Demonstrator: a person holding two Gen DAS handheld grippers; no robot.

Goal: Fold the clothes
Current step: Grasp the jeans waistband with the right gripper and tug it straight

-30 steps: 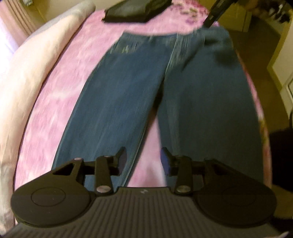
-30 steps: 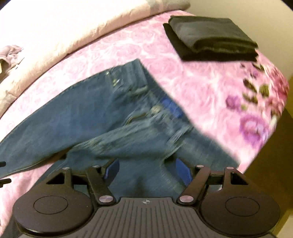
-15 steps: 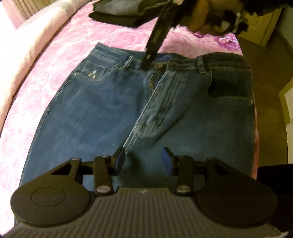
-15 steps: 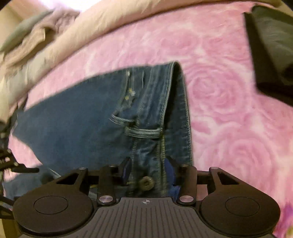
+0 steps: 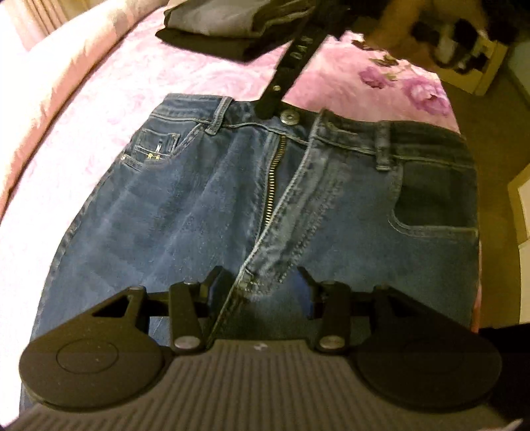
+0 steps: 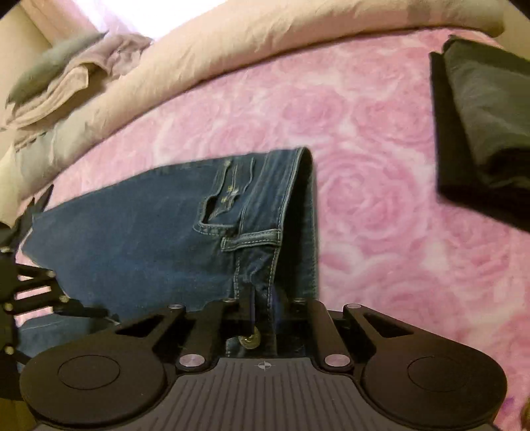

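Blue jeans point(image 5: 205, 212) lie flat on the pink bed, waistband at the far end, fly unzipped. My left gripper point(image 5: 261, 285) is open, its jaws straddling the bottom of the fly at the crotch. In the right wrist view my right gripper point(image 6: 265, 308) is shut on the jeans point(image 6: 149, 238) at the waistband by the metal button point(image 6: 250, 340). The right gripper's finger point(image 5: 281, 79) shows in the left wrist view, reaching down to the waistband next to the button point(image 5: 290, 116).
A stack of folded dark clothes point(image 5: 232, 26) point(image 6: 480, 132) sits beyond the waistband. A beige duvet point(image 6: 232, 53) and crumpled laundry point(image 6: 66, 79) run along the left side. The bed edge and floor point(image 5: 497, 165) lie to the right.
My left gripper moved up from the legs to the crotch. My right gripper came down onto the waistband at the button and closed on it.
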